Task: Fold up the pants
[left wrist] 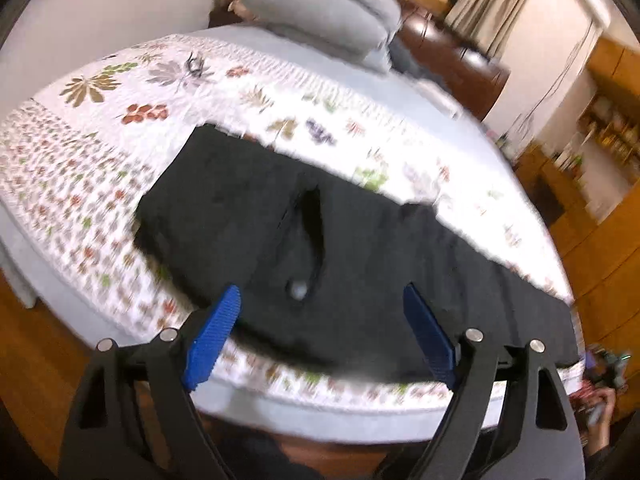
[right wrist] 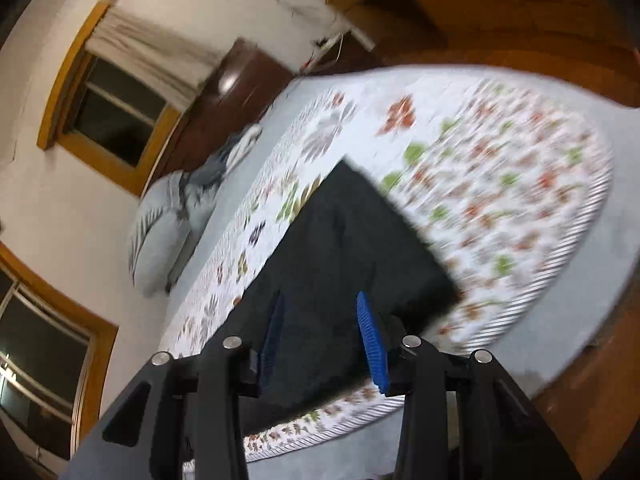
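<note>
Black pants (left wrist: pixel 320 240) lie flat across a floral quilt (left wrist: pixel 100 184) on a bed, waist end at the left, legs running right. A pocket opening and a pale button show near the middle. My left gripper (left wrist: pixel 320 300) is open and empty, hovering over the pants' near edge. In the right wrist view the pants (right wrist: pixel 340 248) stretch away from me on the quilt (right wrist: pixel 500 200). My right gripper (right wrist: pixel 320 312) is open and empty above the near part of the pants.
A grey pillow (left wrist: pixel 320 12) lies at the bed's head, also in the right wrist view (right wrist: pixel 168 232). A dark wooden headboard (left wrist: pixel 452 60) and wooden floor (left wrist: pixel 36 360) surround the bed. Windows (right wrist: pixel 116 108) are on the wall.
</note>
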